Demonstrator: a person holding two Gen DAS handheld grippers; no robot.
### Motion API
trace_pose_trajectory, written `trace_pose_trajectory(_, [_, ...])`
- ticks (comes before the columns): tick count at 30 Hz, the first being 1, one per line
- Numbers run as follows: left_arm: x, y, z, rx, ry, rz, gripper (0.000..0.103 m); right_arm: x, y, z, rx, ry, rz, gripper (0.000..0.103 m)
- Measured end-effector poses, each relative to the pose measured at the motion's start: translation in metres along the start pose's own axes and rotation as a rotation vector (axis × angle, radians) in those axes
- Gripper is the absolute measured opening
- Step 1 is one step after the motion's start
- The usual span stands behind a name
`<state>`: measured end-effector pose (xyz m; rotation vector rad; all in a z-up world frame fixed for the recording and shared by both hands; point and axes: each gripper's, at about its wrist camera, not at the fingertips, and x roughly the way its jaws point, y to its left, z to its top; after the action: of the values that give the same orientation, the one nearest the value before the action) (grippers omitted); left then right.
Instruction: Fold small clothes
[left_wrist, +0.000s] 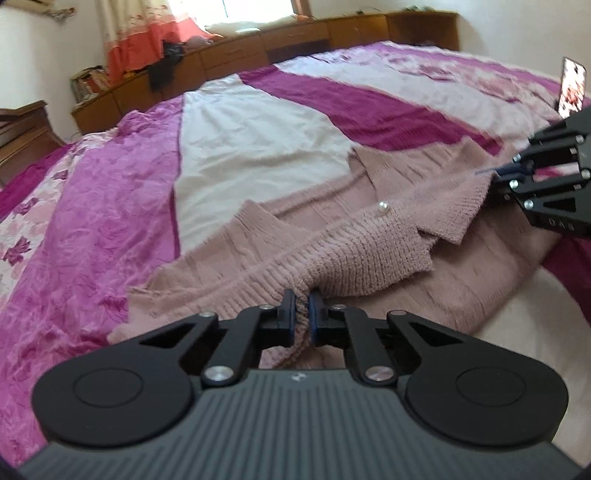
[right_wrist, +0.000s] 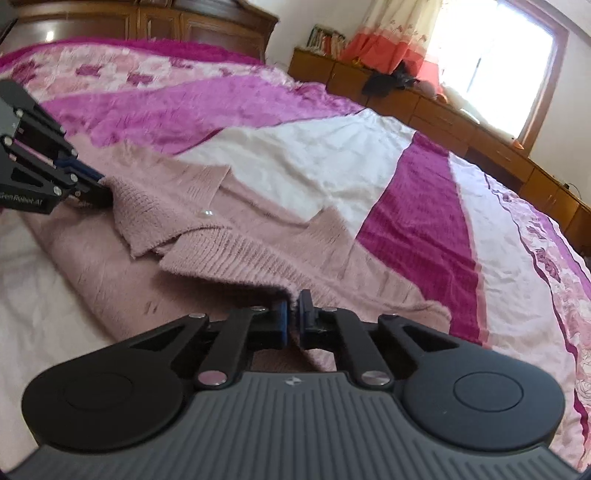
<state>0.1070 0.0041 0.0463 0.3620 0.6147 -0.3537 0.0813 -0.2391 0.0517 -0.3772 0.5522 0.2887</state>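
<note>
Pink knitted cardigan (left_wrist: 332, 236) spread on the patterned bedspread (left_wrist: 92, 206), toward the bed's near edge. Left tool (left_wrist: 303, 306) clenched on a ribbed hem; right tool (right_wrist: 293, 306) likewise clenched on a ribbed edge, each visible from the other's camera. Pearl button (left_wrist: 382, 209) on the raised front panel. Step in hand, by judgement: mid-fold, edge lifted; next, carrying both grips across evenly and laying flat. Partial lettering "GenRobot.AI" on the left tool's side.
</note>
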Motion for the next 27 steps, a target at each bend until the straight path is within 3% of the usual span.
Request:
trace_pose_trajectory(6, [0.012,0.008,0.023,-0.002,-0.032,0.031,0.009,0.013,-0.010,0.018,0.000,-0.017,-0.031,0.005])
trace_pose_trajectory(13, [0.053,0.020,0.049,-0.022,-0.035,0.072,0.009,0.054,-0.024,0.044,0.008,-0.012,-0.088,0.005])
trace_pose_trajectory(22, [0.101,0.032,0.054,-0.089,0.042,0.094,0.014,0.124,-0.035,0.047,0.092,0.101,-0.094,0.007])
trace_pose_trajectory(26, [0.092,0.041,0.054,-0.139,0.030,0.109,0.047,0.124,-0.041,0.044,0.138,0.094,-0.085,0.010])
trace_pose_trajectory(27, [0.088,0.043,0.054,-0.140,0.021,0.113,0.047,0.120,-0.043,0.044,0.160,0.087,-0.084,0.014])
